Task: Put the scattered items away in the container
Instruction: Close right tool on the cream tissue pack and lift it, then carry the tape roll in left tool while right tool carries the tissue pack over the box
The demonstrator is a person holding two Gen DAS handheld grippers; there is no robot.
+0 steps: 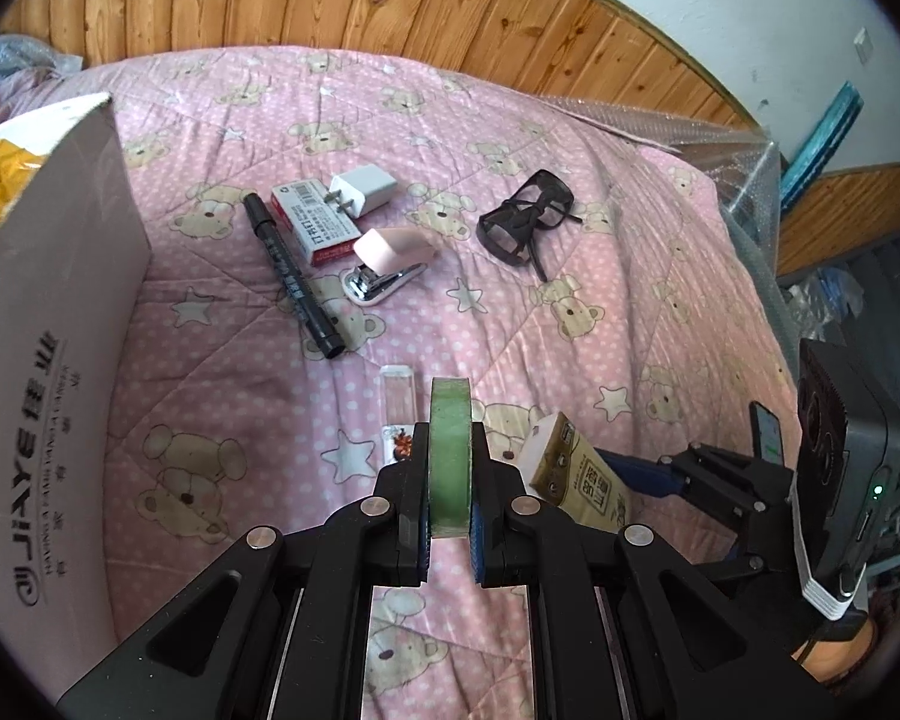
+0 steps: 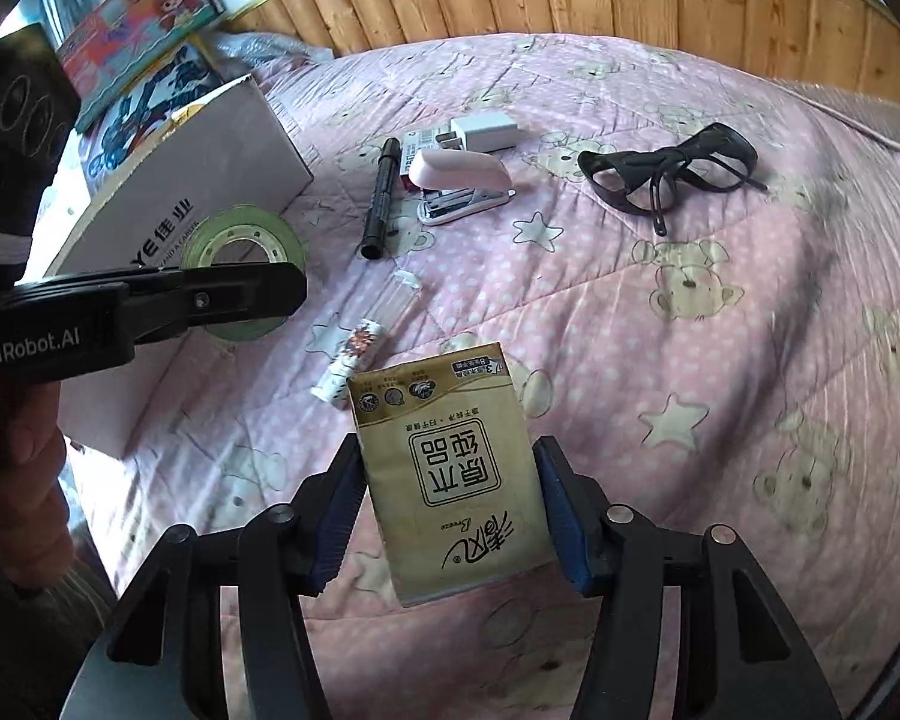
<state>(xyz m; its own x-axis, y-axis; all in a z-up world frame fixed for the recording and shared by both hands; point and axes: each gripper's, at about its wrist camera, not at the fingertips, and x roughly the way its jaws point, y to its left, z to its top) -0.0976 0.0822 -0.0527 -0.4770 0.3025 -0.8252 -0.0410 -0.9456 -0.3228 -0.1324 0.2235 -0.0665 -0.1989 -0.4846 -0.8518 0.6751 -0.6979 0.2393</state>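
Note:
My left gripper (image 1: pixel 450 450) is shut on a green tape roll (image 1: pixel 449 420), held on edge above the pink quilt. Seen from the right wrist, that tape roll (image 2: pixel 243 234) hangs beside the white cardboard box (image 2: pixel 210 168). The box (image 1: pixel 60 330) stands open at the left. My right gripper (image 2: pixel 450 450) has its blue pads against both sides of a tan tissue pack (image 2: pixel 450 480), which lies on the quilt. In the left wrist view the tissue pack (image 1: pixel 570 468) sits just right of my left fingers.
On the quilt (image 1: pixel 570 312) lie a black marker (image 1: pixel 291 276), a red staple box (image 1: pixel 312 222), a white charger (image 1: pixel 363 189), a pink stapler (image 1: pixel 384 267), black glasses (image 1: pixel 525 216) and a small patterned tube (image 2: pixel 354 354) with a clear cap (image 2: pixel 399 300). A wooden wall runs behind the bed.

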